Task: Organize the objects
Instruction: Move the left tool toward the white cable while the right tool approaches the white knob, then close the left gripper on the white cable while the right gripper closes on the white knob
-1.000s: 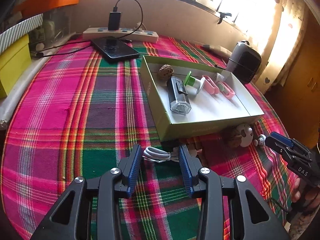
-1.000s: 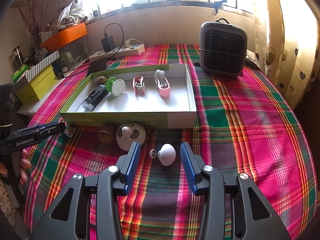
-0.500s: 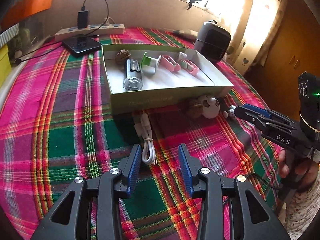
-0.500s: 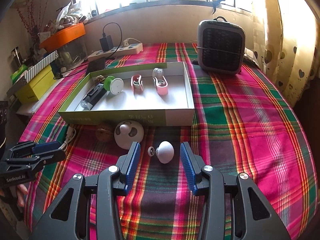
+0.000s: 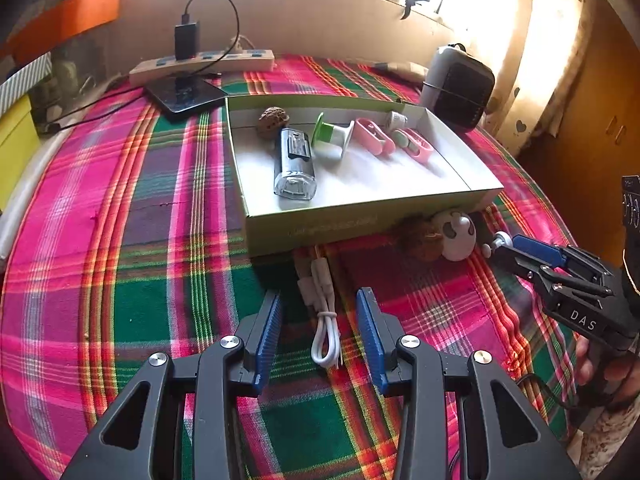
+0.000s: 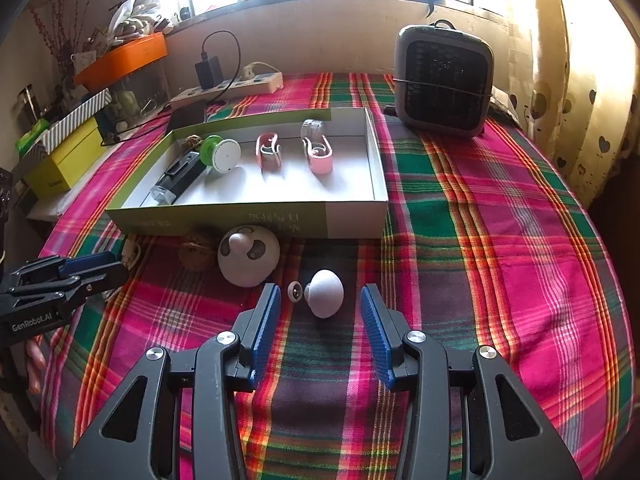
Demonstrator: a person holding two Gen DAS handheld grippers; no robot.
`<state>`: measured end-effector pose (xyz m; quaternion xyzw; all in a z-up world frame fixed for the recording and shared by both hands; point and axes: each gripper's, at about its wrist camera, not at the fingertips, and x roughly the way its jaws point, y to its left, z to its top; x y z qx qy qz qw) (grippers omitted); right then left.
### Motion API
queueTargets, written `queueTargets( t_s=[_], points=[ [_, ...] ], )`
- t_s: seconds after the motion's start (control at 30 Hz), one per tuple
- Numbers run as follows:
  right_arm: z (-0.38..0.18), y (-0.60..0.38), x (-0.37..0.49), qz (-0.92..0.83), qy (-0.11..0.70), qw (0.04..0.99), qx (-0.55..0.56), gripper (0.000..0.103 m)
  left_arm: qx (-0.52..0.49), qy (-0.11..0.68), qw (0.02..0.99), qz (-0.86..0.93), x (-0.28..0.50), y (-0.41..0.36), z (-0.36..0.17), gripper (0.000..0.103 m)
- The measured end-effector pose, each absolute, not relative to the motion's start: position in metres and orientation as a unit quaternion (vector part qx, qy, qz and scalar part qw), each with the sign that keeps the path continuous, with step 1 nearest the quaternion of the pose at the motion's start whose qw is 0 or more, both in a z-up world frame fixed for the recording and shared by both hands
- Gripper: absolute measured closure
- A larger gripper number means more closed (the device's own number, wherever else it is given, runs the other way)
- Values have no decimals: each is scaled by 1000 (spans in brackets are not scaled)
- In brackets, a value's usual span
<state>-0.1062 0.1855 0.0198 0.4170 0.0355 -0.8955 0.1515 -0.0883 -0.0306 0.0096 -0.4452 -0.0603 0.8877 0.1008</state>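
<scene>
Your left claw: jaws wide, empty, newly lined up astride white cable; grab next. Right claw: wide, unmoved, bracketing white knob.

A plaid cloth covers the worktop. A grey fan heater stands at its far right. By the back wall lies a power strip with a black charger plugged in; a dark phone lies just before it. An orange tray and a yellow box sit left, heart-patterned curtains right.
</scene>
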Motion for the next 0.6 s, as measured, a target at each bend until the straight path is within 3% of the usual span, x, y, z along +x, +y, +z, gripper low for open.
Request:
queueTargets(
  t_s=[0.6],
  points=[
    [11, 183, -123, -890, 52, 145, 430, 60, -437, -27, 69, 897, -94, -19, 9, 68]
  ],
)
